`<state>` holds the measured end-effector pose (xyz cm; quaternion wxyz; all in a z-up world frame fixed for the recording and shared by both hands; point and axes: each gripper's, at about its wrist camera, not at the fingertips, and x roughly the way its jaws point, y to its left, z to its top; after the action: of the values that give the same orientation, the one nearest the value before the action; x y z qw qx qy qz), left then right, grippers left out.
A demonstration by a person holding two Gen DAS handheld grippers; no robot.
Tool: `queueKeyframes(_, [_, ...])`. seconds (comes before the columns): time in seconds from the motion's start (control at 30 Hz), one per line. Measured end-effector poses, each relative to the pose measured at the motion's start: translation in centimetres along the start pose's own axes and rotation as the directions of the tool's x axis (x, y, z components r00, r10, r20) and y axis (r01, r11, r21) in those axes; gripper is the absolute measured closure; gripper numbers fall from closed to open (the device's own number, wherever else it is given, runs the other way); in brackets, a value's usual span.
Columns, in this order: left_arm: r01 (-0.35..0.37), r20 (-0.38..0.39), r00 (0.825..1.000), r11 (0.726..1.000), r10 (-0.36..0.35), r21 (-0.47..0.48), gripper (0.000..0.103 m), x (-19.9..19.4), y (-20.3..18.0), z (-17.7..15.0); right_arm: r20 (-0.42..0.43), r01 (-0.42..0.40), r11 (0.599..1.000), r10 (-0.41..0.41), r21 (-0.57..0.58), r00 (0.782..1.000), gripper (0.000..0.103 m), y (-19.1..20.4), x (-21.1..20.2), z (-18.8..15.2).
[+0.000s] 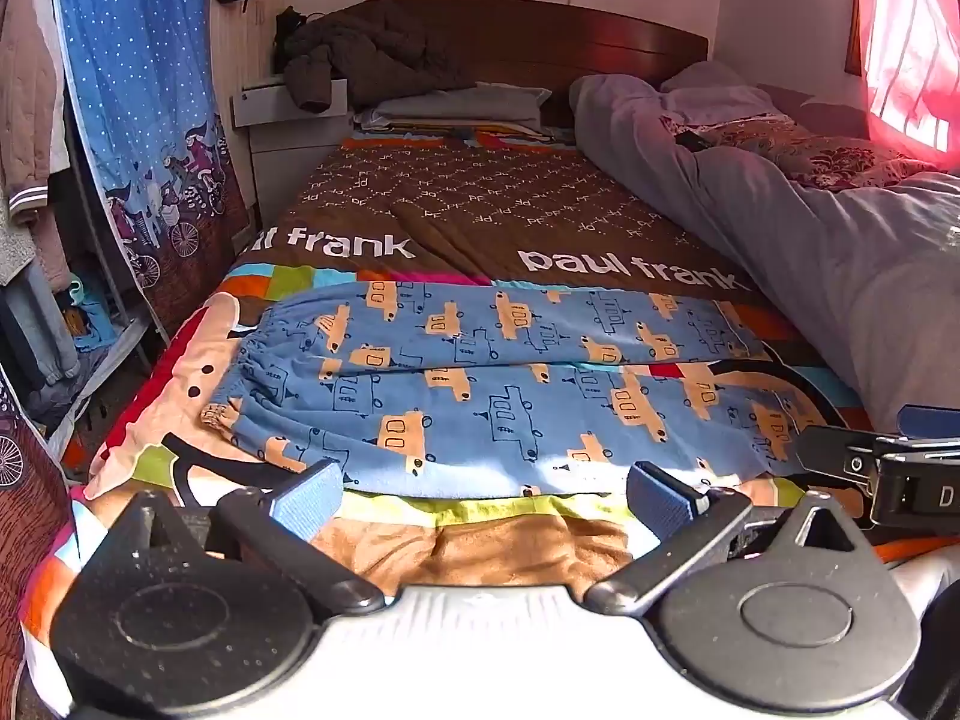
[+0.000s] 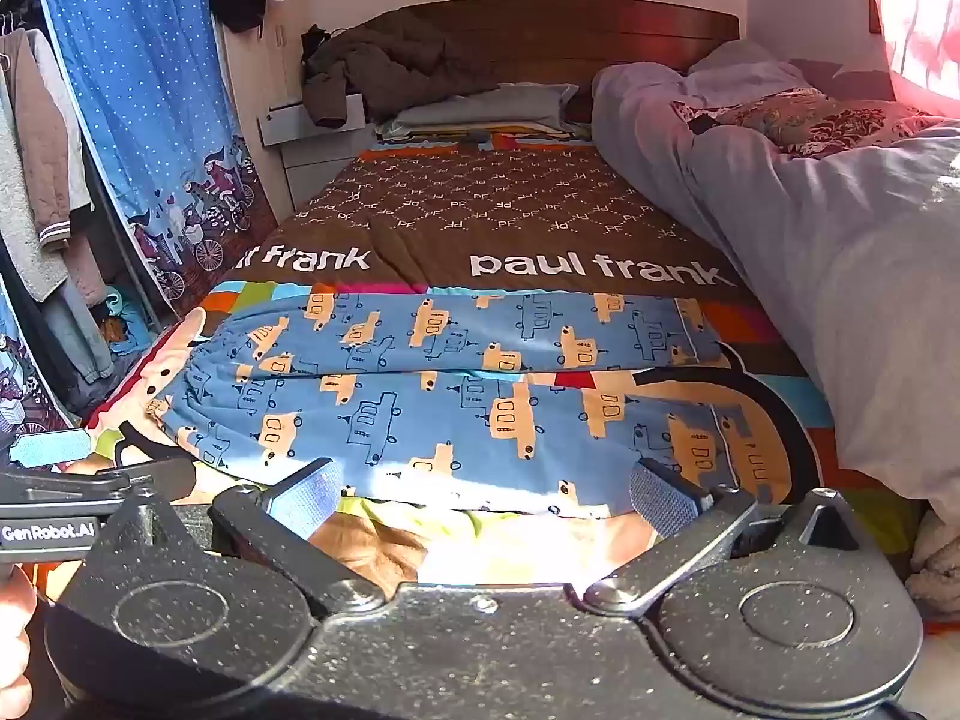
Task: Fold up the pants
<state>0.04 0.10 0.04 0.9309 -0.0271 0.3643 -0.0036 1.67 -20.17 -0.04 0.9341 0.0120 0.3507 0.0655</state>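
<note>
Blue pants (image 1: 480, 384) printed with orange cars lie flat across the bed, waistband at the left, both legs running to the right side by side. They also show in the right wrist view (image 2: 456, 396). My left gripper (image 1: 480, 495) is open and empty, just short of the near edge of the pants. My right gripper (image 2: 480, 495) is open and empty too, also at the near edge. The right gripper shows at the right edge of the left wrist view (image 1: 888, 468). The left gripper shows at the left edge of the right wrist view (image 2: 72, 480).
The pants rest on a colourful "paul frank" bedspread (image 1: 456, 204). A bunched grey duvet (image 1: 810, 228) fills the right side of the bed. A brown jacket (image 1: 360, 60) lies at the headboard. Hanging clothes and a blue curtain (image 1: 138, 108) stand at the left.
</note>
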Motion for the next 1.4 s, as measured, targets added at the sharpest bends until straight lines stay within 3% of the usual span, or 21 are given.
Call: queueKeyframes(1.4, [0.016, 0.008, 1.000, 1.000, -0.016, -0.010, 0.000, -0.6, -0.3, 0.1, 0.013, 0.000, 1.000, 0.000, -0.004, 1.000, 0.001, 0.2, -0.5, -0.1])
